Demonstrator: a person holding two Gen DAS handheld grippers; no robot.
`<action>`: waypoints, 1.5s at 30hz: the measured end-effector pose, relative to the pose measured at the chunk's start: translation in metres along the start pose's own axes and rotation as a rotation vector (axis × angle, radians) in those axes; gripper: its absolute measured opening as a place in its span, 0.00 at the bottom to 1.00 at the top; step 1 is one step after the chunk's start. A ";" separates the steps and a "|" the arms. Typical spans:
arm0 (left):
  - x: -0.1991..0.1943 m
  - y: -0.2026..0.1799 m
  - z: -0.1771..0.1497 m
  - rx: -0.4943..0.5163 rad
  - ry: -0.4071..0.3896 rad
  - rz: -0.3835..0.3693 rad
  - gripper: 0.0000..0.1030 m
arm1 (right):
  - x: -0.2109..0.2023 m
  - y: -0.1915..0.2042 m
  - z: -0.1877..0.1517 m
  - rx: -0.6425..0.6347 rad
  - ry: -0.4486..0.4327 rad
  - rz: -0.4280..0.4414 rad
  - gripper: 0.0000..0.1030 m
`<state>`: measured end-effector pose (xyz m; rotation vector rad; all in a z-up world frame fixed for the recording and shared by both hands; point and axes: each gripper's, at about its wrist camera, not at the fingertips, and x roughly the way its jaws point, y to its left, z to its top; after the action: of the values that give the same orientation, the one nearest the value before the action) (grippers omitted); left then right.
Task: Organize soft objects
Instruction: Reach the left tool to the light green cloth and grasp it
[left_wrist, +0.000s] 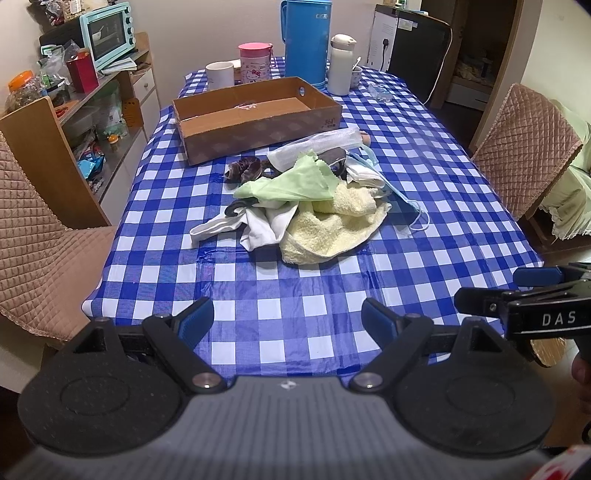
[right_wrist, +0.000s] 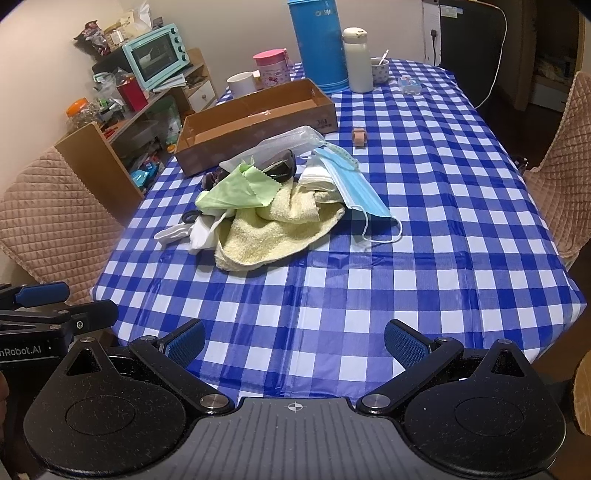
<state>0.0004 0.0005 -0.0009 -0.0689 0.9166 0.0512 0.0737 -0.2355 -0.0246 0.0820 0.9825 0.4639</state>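
A pile of soft things lies mid-table: a yellow towel (left_wrist: 328, 229) (right_wrist: 273, 229), a green cloth (left_wrist: 291, 181) (right_wrist: 236, 188), a white cloth (left_wrist: 258, 225) (right_wrist: 203, 232), a blue face mask (left_wrist: 406, 206) (right_wrist: 360, 188) and a brown scrunchie (left_wrist: 245, 168). Behind it stands an open cardboard box (left_wrist: 258, 129) (right_wrist: 255, 125), which looks empty. My left gripper (left_wrist: 287, 317) is open and empty near the table's front edge. My right gripper (right_wrist: 294, 341) is open and empty beside it, also short of the pile.
The table has a blue checked cloth (left_wrist: 295, 295). At the back stand a blue thermos (left_wrist: 304, 40), a white bottle (left_wrist: 341, 64), a pink cup (left_wrist: 255, 62) and a white mug (left_wrist: 219, 75). Padded chairs (left_wrist: 524, 147) flank the table. A cluttered shelf (left_wrist: 92, 92) is at the left.
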 end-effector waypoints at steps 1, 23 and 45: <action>0.000 0.000 0.000 -0.001 0.000 0.001 0.83 | 0.001 0.000 0.000 -0.002 0.001 0.003 1.00; 0.003 -0.033 -0.014 -0.073 -0.023 0.132 0.79 | 0.006 -0.048 -0.001 -0.119 -0.015 0.101 1.00; 0.085 -0.030 0.037 0.143 -0.049 0.047 0.52 | 0.048 -0.070 0.034 0.019 -0.052 0.055 1.00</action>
<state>0.0835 -0.0251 -0.0453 0.0869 0.8710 0.0309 0.1480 -0.2736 -0.0619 0.1379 0.9353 0.5009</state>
